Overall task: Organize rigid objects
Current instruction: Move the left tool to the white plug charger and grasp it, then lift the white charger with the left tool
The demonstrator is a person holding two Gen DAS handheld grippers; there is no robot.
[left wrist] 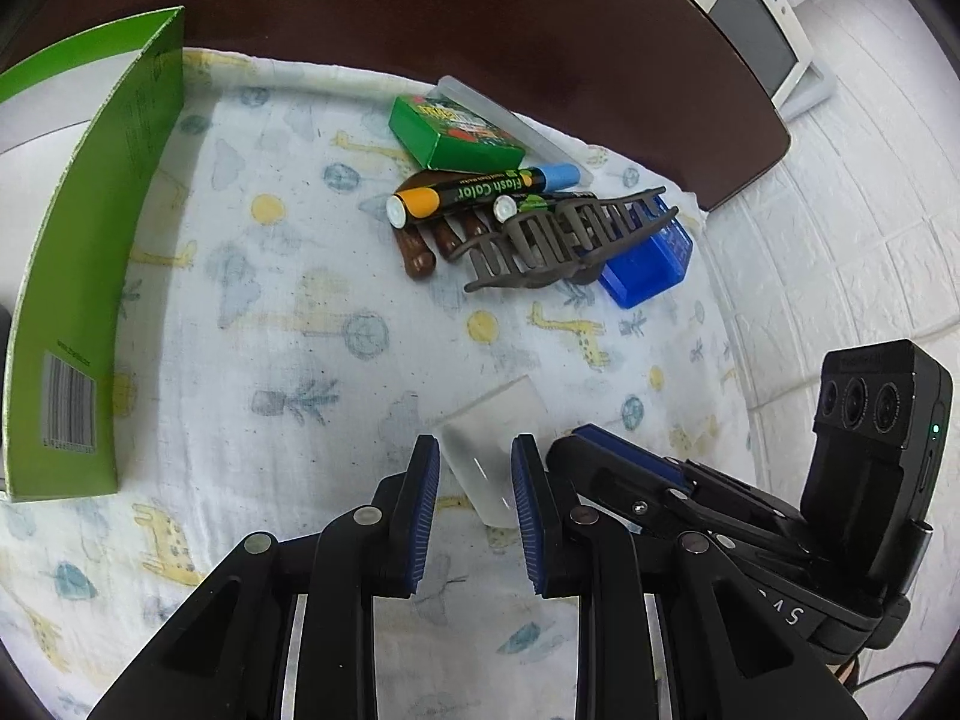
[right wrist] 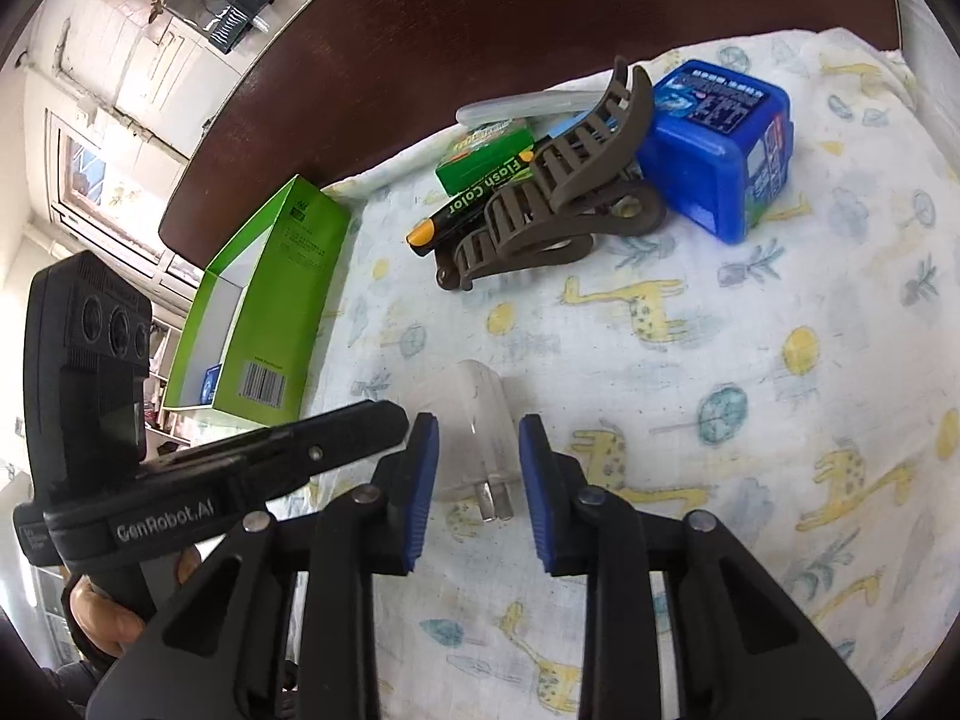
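A white plug charger (left wrist: 492, 420) (right wrist: 468, 408) sits low on the patterned cloth (left wrist: 270, 330), its prongs toward the right wrist camera. My left gripper (left wrist: 474, 441) has its blue pads on either side of the charger and looks shut on it. My right gripper (right wrist: 477, 423) holds the same charger from the side, pads against it. One of the left fingers (right wrist: 336, 438) shows in the right wrist view, and one of the right fingers (left wrist: 618, 456) in the left wrist view.
Piled at the back are a green pack (left wrist: 456, 132), Flash Color markers (left wrist: 456, 195), a brown hair claw (left wrist: 558, 234) (right wrist: 558, 192) and a blue box (left wrist: 648, 264) (right wrist: 726, 138). An open green carton (left wrist: 90, 240) (right wrist: 270, 300) stands left. Dark wood (left wrist: 480, 12) lies behind.
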